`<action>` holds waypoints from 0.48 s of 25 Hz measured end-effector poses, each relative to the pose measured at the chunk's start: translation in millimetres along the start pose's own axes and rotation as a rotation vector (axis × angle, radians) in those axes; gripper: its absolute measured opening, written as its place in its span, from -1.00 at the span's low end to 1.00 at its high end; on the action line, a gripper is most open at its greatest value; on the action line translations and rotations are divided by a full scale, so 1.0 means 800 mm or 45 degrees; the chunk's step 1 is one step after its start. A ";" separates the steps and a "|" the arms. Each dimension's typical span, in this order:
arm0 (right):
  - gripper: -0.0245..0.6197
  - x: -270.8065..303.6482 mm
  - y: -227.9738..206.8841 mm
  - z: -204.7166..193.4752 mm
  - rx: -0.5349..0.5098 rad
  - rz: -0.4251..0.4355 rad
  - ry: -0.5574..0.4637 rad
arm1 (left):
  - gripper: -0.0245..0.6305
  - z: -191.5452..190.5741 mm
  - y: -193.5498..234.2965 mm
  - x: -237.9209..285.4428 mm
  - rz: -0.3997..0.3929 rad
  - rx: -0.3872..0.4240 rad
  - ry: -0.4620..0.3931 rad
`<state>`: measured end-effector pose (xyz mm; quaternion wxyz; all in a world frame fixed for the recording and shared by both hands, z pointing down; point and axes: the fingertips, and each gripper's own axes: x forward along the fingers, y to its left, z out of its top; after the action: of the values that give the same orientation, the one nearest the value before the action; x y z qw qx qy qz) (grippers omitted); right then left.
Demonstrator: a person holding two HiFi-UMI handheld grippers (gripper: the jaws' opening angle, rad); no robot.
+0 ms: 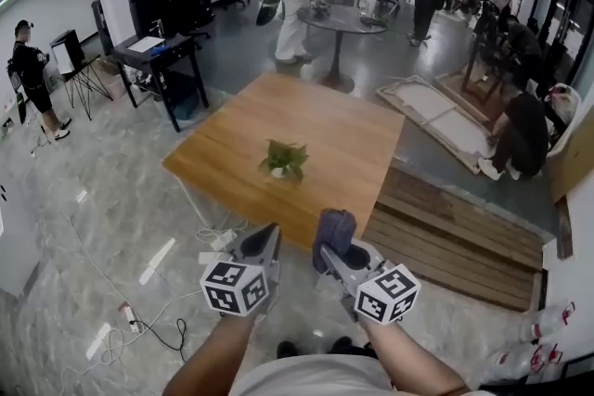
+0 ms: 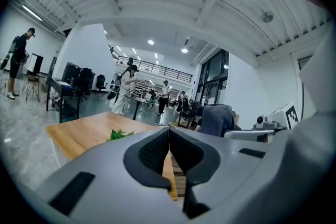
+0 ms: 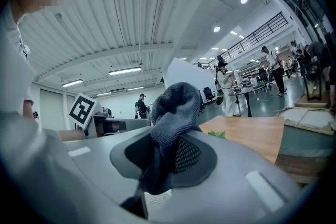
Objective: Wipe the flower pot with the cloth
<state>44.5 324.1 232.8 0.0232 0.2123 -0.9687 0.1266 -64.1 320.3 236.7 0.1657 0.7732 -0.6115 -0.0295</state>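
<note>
- Pot (image 1: pixel 277 171), small and pale under a leafy plant (image 1: pixel 286 156), stands upright near the middle of the table (image 1: pixel 353 144). It is well apart from both grippers and nothing touches it.
- Cloth (image 1: pixel 335 231), grey-blue, is bunched and pinched between the jaws of the right gripper (image 1: pixel 340 257). In the right gripper view a rounded wad stands up past the jaw tips, and a tail hangs below.
- Left gripper (image 1: pixel 267 241) has its jaws pressed together with nothing between them. It hangs beside the right one, short of the table's near edge.
- Step in hand, as I judge it, is the approach. Wiping has not begun, and both tools need carrying forward over the table.
- To do it well, lead with the wad, so that fabric and not hard jaw meets the pot's wall.
- The pot looks light and would likely slide or tip under a sideways push. The left gripper would do best to part its jaws and steady the rim or the far side before any rubbing.
- Come in low, under the leaves that overhang the pot, and sweep round the wall with light pressure.
- Risks: the loose tail could catch the foliage, and the cloth could slip from the jaws if dragged hard.
</note>
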 end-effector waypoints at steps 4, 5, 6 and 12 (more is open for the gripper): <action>-0.70 0.034 -0.040 0.005 0.028 0.006 0.000 | -0.91 0.008 0.029 0.038 0.023 -0.001 -0.002; -0.70 0.043 -0.052 0.008 0.030 0.011 0.005 | -0.90 0.010 0.036 0.050 0.030 -0.001 0.001; -0.70 0.052 -0.067 0.011 0.028 0.018 0.010 | -0.91 0.012 0.042 0.065 0.037 -0.003 0.003; -0.70 0.104 -0.167 0.029 0.031 0.115 0.030 | -0.90 0.014 0.073 0.167 0.106 -0.003 0.046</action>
<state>25.0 167.1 249.7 0.0264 0.1673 -0.9753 0.1417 -88.3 178.4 264.5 0.1786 0.7472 -0.6401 -0.0093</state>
